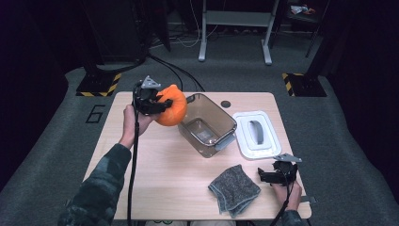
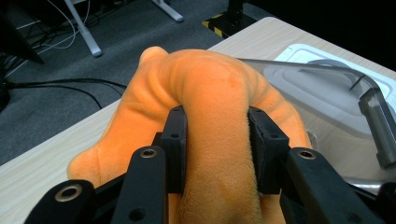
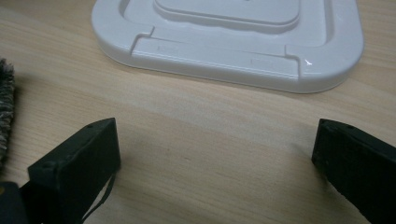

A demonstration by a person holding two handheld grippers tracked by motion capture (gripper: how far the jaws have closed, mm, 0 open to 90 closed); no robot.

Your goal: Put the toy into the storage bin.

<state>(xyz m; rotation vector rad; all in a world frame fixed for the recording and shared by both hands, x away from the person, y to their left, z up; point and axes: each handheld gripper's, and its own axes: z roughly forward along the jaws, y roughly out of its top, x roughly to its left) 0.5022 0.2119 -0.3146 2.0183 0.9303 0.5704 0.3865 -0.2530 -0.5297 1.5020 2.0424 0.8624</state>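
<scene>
Orange plush, shaped like a small pumpkin (image 1: 172, 105), is clamped in the left tool (image 1: 162, 104); in the left gripper view both black pads are pressed into a fold of the soft fabric (image 2: 212, 140), which bulges between and above them; the pumpkin is held clear of the worktop (image 1: 155, 174), just beside the far left corner of the clear plastic container (image 1: 207, 125) and touching or nearly touching its rim; which of the two cannot be told. The left tool is gripped by the left hand (image 1: 134, 118), with a camouflage-patterned sleeve (image 1: 101, 186) entering from the bottom edge of the high view; a black cable (image 1: 133, 169) trails from the tool along the forearm. The container is set open on the wooden worktop, near the centre, with nothing seen inside it; a white lid (image 1: 257, 134) with a grey handle lies flat just to its right, apart from it. A grey cloth (image 1: 234, 189), folded, lies at the near edge of the worktop. The right tool (image 1: 273, 175) is held low over the worktop between the cloth and the lid; in the right gripper view its jaws are set wide apart with bare wood (image 3: 210, 140) between them; the white lid (image 3: 233, 42) lies ahead of them and the cloth edge (image 3: 4, 112) is seen at the left.
</scene>
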